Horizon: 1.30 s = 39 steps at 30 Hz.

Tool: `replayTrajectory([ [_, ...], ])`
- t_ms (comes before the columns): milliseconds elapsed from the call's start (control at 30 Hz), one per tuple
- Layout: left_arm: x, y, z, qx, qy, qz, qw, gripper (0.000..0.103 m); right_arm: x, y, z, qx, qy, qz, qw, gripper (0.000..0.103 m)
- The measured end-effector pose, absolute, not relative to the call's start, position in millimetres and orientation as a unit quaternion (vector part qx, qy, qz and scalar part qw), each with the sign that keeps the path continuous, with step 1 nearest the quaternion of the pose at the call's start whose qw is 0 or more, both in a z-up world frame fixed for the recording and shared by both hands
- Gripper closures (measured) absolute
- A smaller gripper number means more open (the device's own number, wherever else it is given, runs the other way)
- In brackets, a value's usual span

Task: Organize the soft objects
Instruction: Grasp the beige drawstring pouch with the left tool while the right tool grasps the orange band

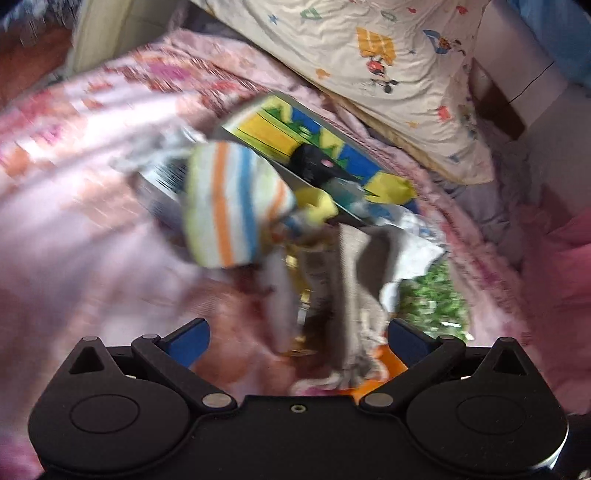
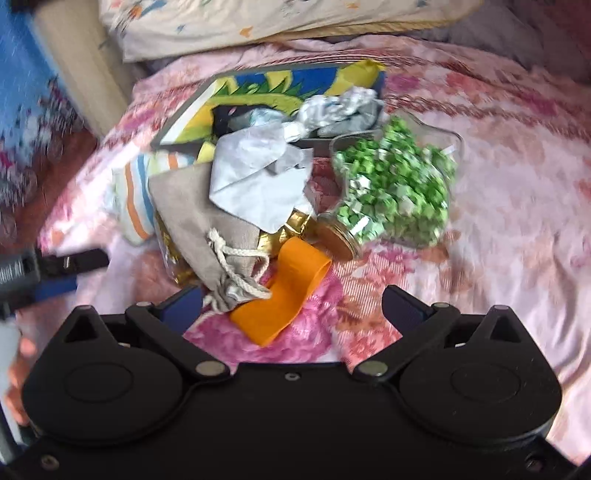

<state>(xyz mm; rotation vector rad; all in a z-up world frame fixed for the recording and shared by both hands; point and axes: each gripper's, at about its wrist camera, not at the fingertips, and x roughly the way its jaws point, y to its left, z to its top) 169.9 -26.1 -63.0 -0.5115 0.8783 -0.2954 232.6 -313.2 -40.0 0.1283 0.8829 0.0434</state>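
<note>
A heap of things is spread on the bed (image 2: 498, 192). At the back of the heap a shallow box (image 2: 192, 118) is set, with small cloth items lying in it, and behind the box a pillow (image 2: 258, 26) is laid against the head of the bed. Before the box a pouch (image 2: 192, 221) is placed, and a folded cloth (image 2: 255, 184) lies partly over it. A sock (image 2: 133, 199) is found just left of the pouch, perhaps touching it, though blur leaves this unsure. A jar (image 2: 399, 192) lies on its side to the right of the cloth. A band (image 2: 288, 291) rests in front, between pouch and jar.
</note>
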Motion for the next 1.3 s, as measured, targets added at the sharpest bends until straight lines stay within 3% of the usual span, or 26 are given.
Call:
replayTrajectory([
  [267, 186.2, -33.5, -80.0, -0.284, 0.42, -0.203, 0.838, 0.004, 246.0, -277.0, -58.7, -0.033, 0.44, 0.06, 0.895, 0.001],
  [500, 196.7, -32.9, -90.3, -0.323, 0.433, -0.226, 0.811, 0.018, 250.4, -237.4, -74.5, -0.154, 0.424, 0.066, 0.89, 0.002],
  [600, 198.9, -36.3, -92.4, -0.329, 0.436, -0.233, 0.805, 0.022, 251.5, -226.7, -84.4, -0.176, 0.434, 0.08, 0.88, 0.016],
  [767, 202.5, -41.6, -95.9, -0.328, 0.431, -0.242, 0.805, 0.032, 251.3, -212.3, -98.2, -0.206, 0.444, 0.091, 0.867, 0.031],
  [933, 204.4, -44.9, -98.3, -0.316, 0.43, -0.252, 0.807, 0.053, 249.1, -202.3, -112.7, -0.252, 0.449, 0.085, 0.853, 0.041],
  [1167, 207.6, -50.3, -102.6, -0.299, 0.428, -0.256, 0.813, 0.073, 244.2, -188.8, -119.5, -0.283, 0.437, 0.078, 0.85, 0.058],
  [1233, 207.7, -50.4, -103.3, -0.29, 0.428, -0.253, 0.817, 0.088, 243.5, -188.2, -120.1, -0.285, 0.436, 0.073, 0.85, 0.063],
  [1300, 207.6, -50.7, -103.0, -0.28, 0.427, -0.253, 0.822, 0.093, 246.9, -192.1, -121.2, -0.28, 0.437, 0.076, 0.851, 0.067],
])
